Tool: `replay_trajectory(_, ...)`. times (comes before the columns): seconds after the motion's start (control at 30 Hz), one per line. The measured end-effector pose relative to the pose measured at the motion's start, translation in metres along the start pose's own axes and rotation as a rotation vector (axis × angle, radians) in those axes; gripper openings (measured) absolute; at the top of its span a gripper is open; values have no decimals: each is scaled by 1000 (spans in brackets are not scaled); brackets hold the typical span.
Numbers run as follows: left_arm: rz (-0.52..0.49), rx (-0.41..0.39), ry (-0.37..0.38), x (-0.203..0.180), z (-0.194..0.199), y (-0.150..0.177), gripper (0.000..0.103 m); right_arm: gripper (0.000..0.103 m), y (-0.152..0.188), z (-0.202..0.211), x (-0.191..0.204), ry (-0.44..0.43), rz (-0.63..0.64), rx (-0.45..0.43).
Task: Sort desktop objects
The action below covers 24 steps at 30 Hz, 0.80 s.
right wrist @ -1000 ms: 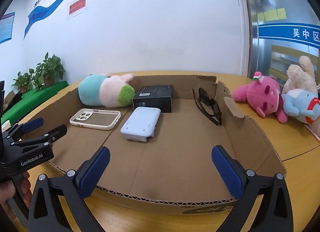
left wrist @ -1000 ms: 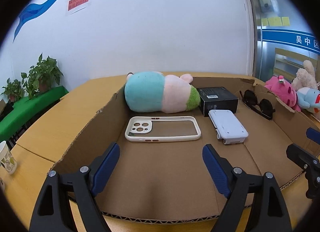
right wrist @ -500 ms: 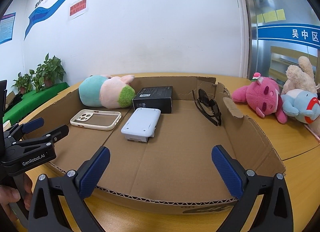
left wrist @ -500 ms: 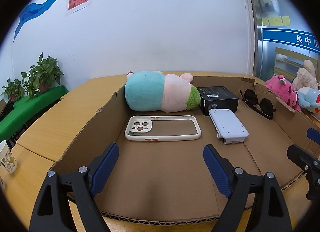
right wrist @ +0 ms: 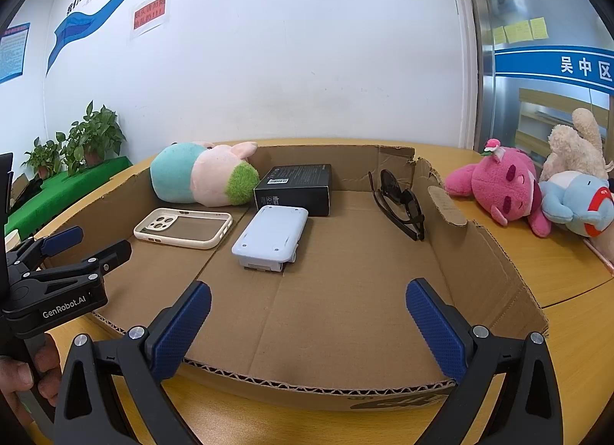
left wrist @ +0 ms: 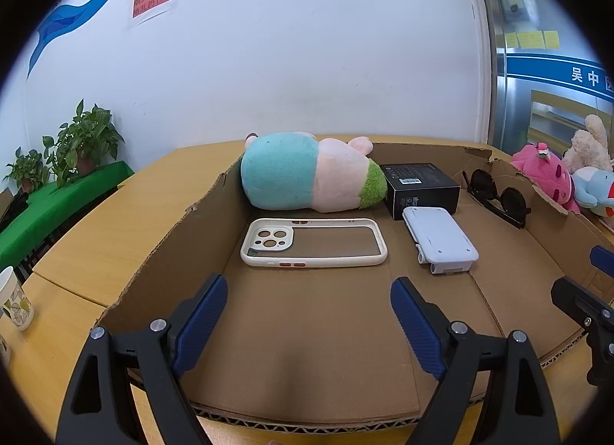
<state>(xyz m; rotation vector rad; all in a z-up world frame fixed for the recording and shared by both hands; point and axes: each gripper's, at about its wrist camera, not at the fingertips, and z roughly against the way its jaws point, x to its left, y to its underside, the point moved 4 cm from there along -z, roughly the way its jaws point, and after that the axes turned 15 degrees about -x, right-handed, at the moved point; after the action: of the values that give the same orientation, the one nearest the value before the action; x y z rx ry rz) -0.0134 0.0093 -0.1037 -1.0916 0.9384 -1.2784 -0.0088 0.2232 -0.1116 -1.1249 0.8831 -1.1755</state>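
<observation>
Over cardboard tray (left wrist: 510, 276) | left tongs (left wrist: 309, 312) released | right tongs (right wrist: 309, 324) released | both unmoved since 1 s ago

Teal-pink-green plush (left wrist: 311, 172), cream phone case (left wrist: 312, 242), black box (left wrist: 422, 186), blue-padded tongs (left wrist: 309, 314)

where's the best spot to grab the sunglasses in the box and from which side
Probably the bridge between the lenses of the sunglasses, coming from above. They lean folded against the right wall of the cardboard box, so a sideways approach from that side is blocked. The bridge is the narrowest rigid part and spares the lenses. The right hand-held gripper is open and nearer to them.
</observation>
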Motion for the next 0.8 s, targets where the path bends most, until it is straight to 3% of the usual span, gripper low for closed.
replay_trajectory(0.8,-3,7,-3,0,-1,3,88,103,2,1,0,8,-3,6)
